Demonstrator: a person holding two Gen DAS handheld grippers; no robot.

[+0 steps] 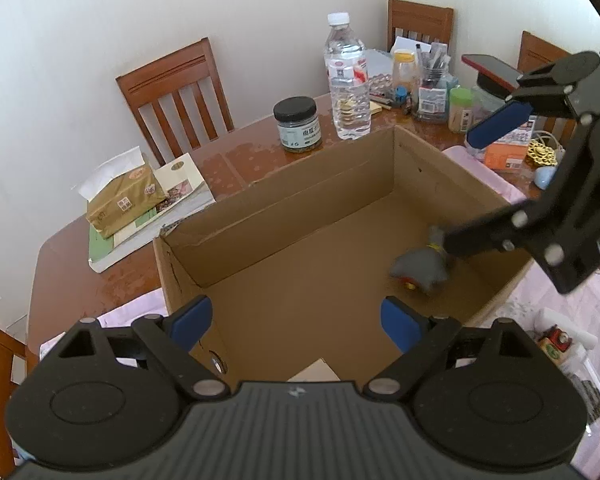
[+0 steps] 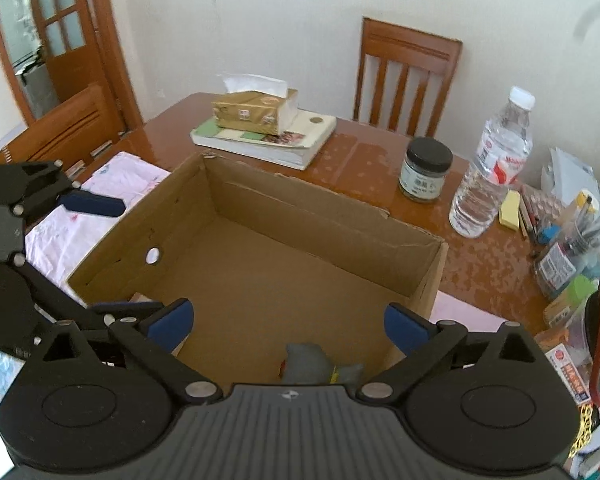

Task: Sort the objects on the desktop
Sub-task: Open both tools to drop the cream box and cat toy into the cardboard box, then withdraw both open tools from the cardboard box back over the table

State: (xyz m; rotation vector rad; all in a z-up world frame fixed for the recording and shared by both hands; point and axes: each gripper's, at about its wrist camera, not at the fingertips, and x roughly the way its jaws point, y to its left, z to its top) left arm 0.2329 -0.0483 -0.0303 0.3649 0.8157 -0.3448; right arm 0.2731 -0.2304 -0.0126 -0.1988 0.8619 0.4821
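One grey soft toy point(image 1: 419, 270) lies on the floor of the cardboard box point(image 1: 284, 196) beneath my right gripper point(image 2: 288, 322), both it and my left gripper point(image 1: 296, 320) spread wide and empty (looks light, squashy; best pinched across its plump middle).

Your fingers hang over a glossy brown wooden table point(image 2: 364, 168). Directly ahead of them sits an open cardboard box point(image 2: 300, 216) on pink cloth point(image 2: 112, 184). Past the box: a thick book point(image 2: 268, 144), a black-lidded jar point(image 2: 424, 176), a water bottle point(image 2: 496, 168). Right of your right-hand fingers, clutter of small containers point(image 2: 572, 256).
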